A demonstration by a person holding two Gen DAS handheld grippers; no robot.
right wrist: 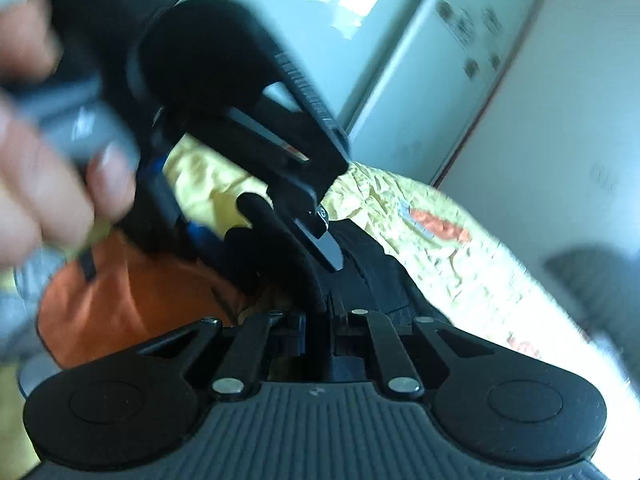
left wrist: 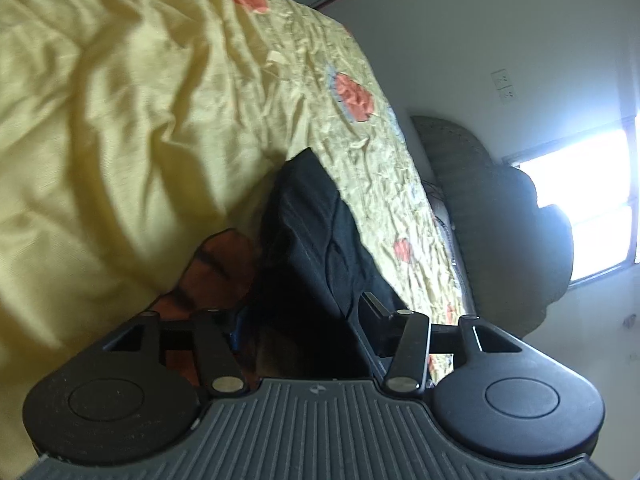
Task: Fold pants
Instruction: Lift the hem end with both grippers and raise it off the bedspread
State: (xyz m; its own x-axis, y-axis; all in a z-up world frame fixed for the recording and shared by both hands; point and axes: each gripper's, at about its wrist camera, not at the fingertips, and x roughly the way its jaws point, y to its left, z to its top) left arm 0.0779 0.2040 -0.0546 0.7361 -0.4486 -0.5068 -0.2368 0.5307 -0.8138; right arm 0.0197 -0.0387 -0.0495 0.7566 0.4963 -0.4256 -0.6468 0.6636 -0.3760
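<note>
Left jaws: the left gripper (left wrist: pixel 304 312) stands spread wide, dark cloth lying in the gap between its fingers.
Right jaws: the right gripper (right wrist: pixel 324 316) has its fingers drawn close together; whether they pinch cloth cannot be told.
Task item: black woven fabric pants (left wrist: pixel 316 232), bunched straight ahead of both sets of jaws.
Surface: crinkled pale-yellow bedspread with orange flower patches (left wrist: pixel 120 120), under and beyond the pants.
Other: orange cloth with black stripes (left wrist: pixel 212 272), just left of the left jaws.
</note>
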